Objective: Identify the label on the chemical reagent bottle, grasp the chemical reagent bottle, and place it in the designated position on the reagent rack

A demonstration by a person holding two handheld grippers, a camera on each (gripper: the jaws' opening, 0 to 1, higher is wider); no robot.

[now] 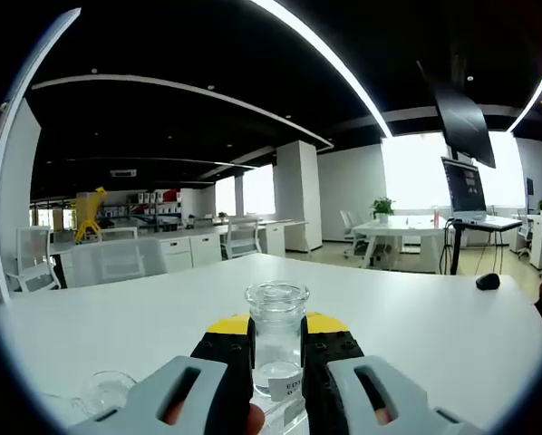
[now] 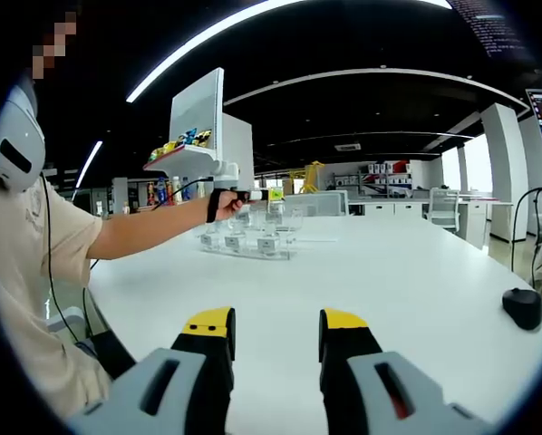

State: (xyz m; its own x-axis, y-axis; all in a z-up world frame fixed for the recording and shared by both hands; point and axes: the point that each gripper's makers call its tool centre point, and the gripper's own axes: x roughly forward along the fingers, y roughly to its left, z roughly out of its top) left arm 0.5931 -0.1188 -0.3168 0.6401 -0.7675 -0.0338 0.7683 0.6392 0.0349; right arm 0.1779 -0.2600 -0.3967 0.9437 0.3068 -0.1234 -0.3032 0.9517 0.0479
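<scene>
In the left gripper view, the left gripper (image 1: 277, 349) sits at the bottom centre with its yellow-tipped black jaws closed against both sides of a clear glass reagent bottle (image 1: 276, 340). The bottle stands upright between them, its open round mouth rising above the jaw tips. A small white label (image 1: 289, 388) low on the bottle carries dark letters that seem to begin "ED"; the rest is too small to read. Just left of the gripper, at the lower left of the frame, another clear glass piece (image 1: 103, 391) lies on the white tabletop (image 1: 407, 317); its shape is unclear. A small black object (image 1: 488, 281) rests on the tabletop at the right. Behind it, at upper right, a dark monitor (image 1: 464, 186) stands on a further desk, with white chairs and a potted plant (image 1: 382, 207) in the background.

In the right gripper view, the right gripper (image 2: 275, 340) is at the bottom centre, its jaws spread well apart with bare tabletop between them and nothing held. The person's outstretched hand (image 2: 224, 206) holds the left gripper at the middle left of the frame, right over a clear reagent rack (image 2: 253, 243) standing on the tabletop. Small white labels front the rack's positions, their writing too small to read. A black mouse-like object (image 2: 523, 306) lies at the right edge.
</scene>
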